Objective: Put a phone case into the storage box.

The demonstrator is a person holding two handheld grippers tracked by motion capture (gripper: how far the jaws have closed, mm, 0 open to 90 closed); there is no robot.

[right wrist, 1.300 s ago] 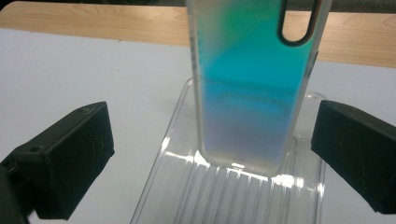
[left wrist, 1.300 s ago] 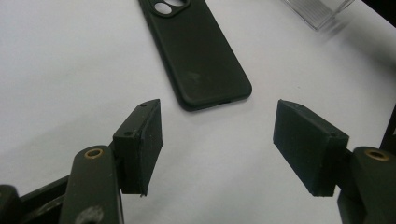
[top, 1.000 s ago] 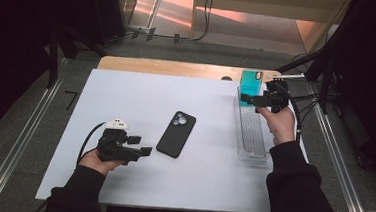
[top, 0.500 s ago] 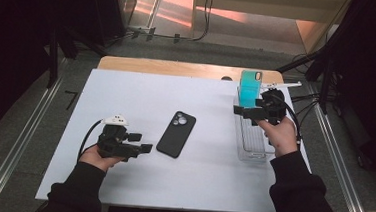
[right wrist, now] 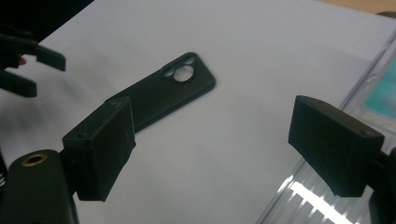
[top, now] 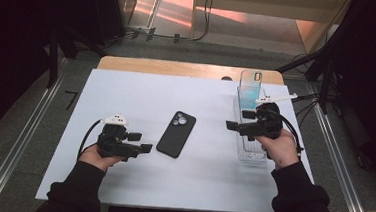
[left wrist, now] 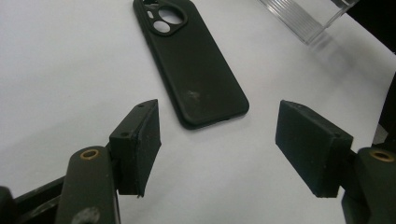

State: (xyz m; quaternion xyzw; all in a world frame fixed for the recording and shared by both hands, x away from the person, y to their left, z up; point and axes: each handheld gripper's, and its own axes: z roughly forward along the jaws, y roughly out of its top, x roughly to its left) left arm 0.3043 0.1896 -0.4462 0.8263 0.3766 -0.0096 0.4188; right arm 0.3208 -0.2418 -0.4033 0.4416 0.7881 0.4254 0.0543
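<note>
**Both grippers empty beside the phone case**

Left gripper (top: pixel 141 142) rests low on the white sheet (top: pixel 142 93), jaws apart, empty. The black phone case (top: pixel 176 133) lies flat just beyond. Right gripper (top: pixel 234 119) hovers over the clear tray (top: pixel 251 153), its empty jaws just narrowing, a teal phone (top: pixel 250 86) upright behind

Bright sheet, dark surroundings (gripper views soft).

No legible text on anything.
</note>
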